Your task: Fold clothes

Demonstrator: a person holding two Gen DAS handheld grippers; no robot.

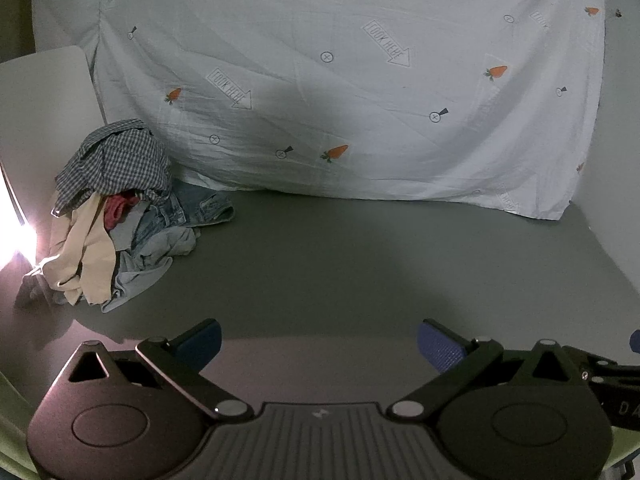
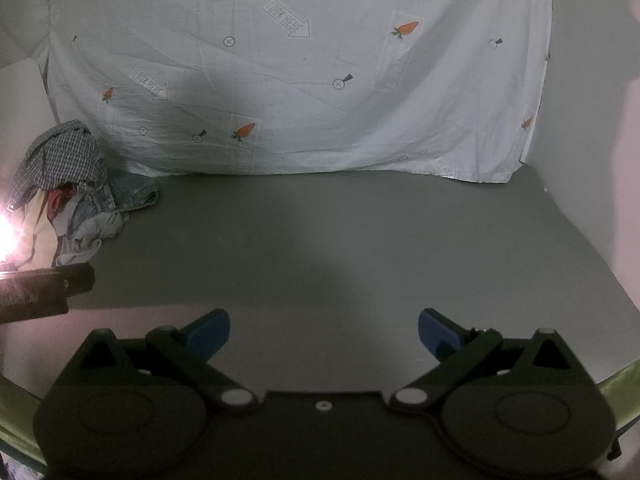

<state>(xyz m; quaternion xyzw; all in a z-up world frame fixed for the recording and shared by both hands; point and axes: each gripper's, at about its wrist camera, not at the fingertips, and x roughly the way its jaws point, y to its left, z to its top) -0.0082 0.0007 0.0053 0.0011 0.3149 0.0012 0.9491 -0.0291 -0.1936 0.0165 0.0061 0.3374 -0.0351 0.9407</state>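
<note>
A crumpled heap of clothes (image 1: 116,216) lies at the far left of the grey bench (image 1: 360,248), nearer the left tongs (image 1: 320,344) than the right tongs (image 2: 324,334), both spread wide, holding nothing, facing bare bench.

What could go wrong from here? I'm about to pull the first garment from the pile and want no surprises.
1. The clothes pile is tangled: lifting the checked shirt may drag the jeans along.
2. Glare from the bright light beside the pile could hide garment edges.
3. Both the left hand-held gripper and the right hand-held gripper are open and apart from the pile; the patterned sheet behind it could get snagged.
</note>
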